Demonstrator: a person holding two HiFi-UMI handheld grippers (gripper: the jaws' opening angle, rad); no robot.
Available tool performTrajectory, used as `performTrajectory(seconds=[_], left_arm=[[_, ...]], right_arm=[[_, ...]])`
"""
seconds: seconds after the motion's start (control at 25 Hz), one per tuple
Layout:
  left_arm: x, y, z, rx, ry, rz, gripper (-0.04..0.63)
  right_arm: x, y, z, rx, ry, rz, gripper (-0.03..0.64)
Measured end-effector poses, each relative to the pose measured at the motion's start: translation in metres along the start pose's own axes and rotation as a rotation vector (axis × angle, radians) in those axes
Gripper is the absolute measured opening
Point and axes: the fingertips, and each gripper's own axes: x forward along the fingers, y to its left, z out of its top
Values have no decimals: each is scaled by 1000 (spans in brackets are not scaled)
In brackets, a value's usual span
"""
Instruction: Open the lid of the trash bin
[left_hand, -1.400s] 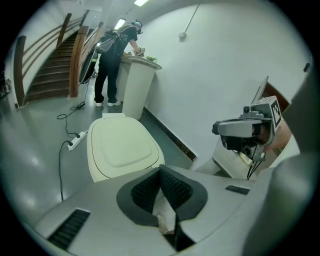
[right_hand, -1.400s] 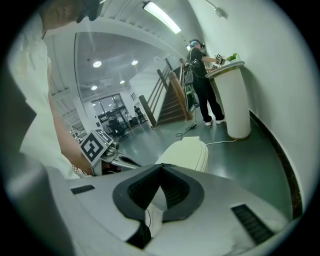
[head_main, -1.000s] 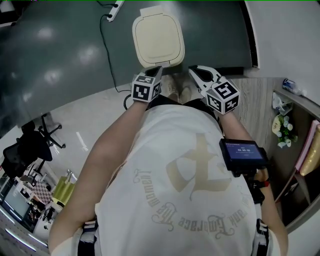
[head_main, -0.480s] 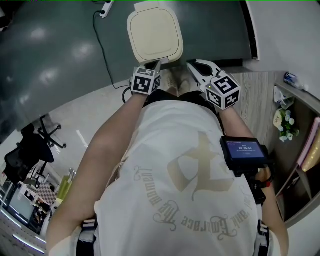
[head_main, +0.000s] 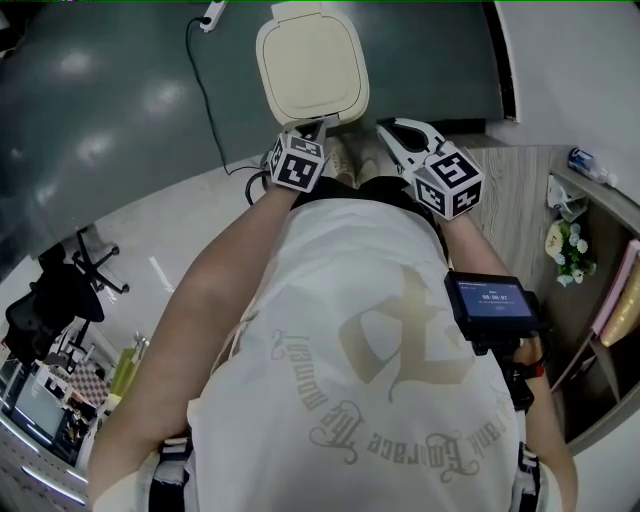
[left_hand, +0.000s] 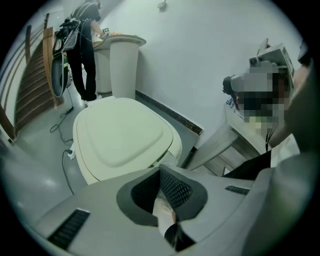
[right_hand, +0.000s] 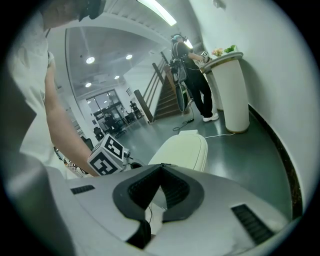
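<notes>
The trash bin stands on the grey floor ahead of me with its cream lid (head_main: 312, 68) down flat. My left gripper (head_main: 316, 127) is shut and empty, its tip just at the lid's near edge; whether it touches I cannot tell. In the left gripper view the lid (left_hand: 122, 137) fills the space right beyond the closed tips of the left gripper (left_hand: 161, 169). My right gripper (head_main: 392, 135) is shut and empty too, held to the right of the bin's near corner. From the right gripper (right_hand: 161, 166) the lid (right_hand: 182, 150) lies beyond, left of centre.
A power strip (head_main: 208, 15) and its black cable (head_main: 203, 90) lie on the floor left of the bin. A wooden shelf with flowers (head_main: 565, 255) is at the right, an office chair (head_main: 60, 290) at the left. A white pedestal (left_hand: 122, 65) and a person (left_hand: 82, 50) stand farther off.
My left gripper has shifted slightly right and forward, toward the lid's near edge, and its marker cube has turned. The right gripper has barely moved. The lid stays down.
</notes>
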Motion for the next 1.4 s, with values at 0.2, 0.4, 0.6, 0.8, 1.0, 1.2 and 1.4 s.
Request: performTrajectory(seconds=[0.2, 0.4, 0.6, 0.8, 1.0, 1.2, 1.4], left_arm=[[2, -1, -3, 86, 5, 47, 12], [13, 2, -8, 119, -13, 84, 12], [8, -4, -7, 110, -16, 82, 12], [12, 1, -6, 31, -23, 61, 12], [6, 2, -3, -45, -57, 30, 12], [-17, -16, 6, -49, -123, -13, 12], [-46, -23, 19, -100, -218, -4, 12]], right_arm=[[-3, 2, -2, -10, 10, 6, 5], [-1, -6, -10, -7, 25, -1, 5], [-15, -2, -14, -13, 19, -4, 5], [-15, -2, -15, -15, 17, -6, 5], [-21, -1, -14, -13, 5, -14, 5], [-27, 3, -12, -13, -19, -18, 5], [-29, 9, -4, -30, -45, -13, 5]])
